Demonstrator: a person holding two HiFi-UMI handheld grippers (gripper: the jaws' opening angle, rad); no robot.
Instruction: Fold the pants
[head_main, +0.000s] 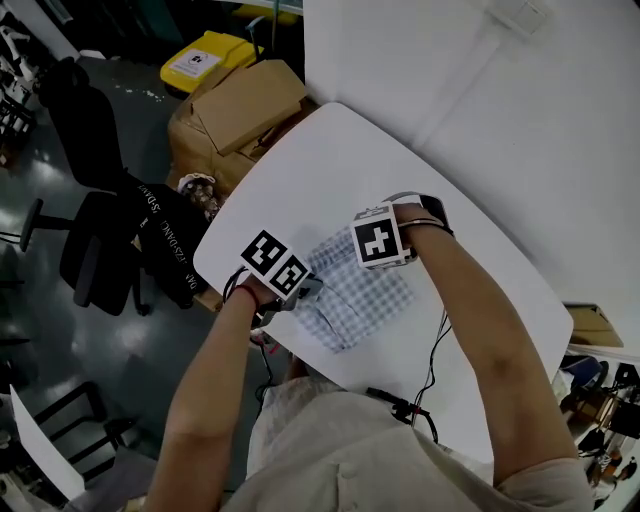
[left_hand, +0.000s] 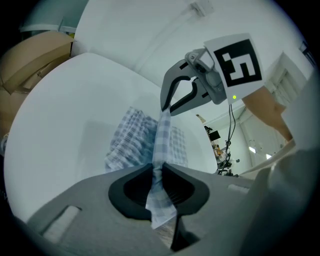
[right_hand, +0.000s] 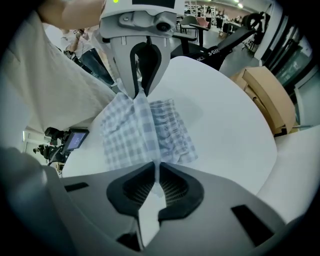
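Blue-and-white checked pants (head_main: 352, 295) lie partly folded on the white table (head_main: 330, 160), between my two grippers. My left gripper (head_main: 300, 292) is shut on one edge of the pants (left_hand: 156, 150), with cloth pinched between its pads and a tail hanging behind them. My right gripper (head_main: 392, 262) is shut on the opposite end of the same edge of the pants (right_hand: 142, 127). The edge runs taut from one gripper to the other above the table. In the left gripper view the right gripper (left_hand: 166, 109) faces me; in the right gripper view the left gripper (right_hand: 135, 95) does.
Cardboard boxes (head_main: 235, 110) and a yellow bin (head_main: 205, 60) stand beyond the table's far left edge. A black office chair (head_main: 100, 240) stands on the floor at left. A black cable (head_main: 432, 370) lies on the table near the person's body.
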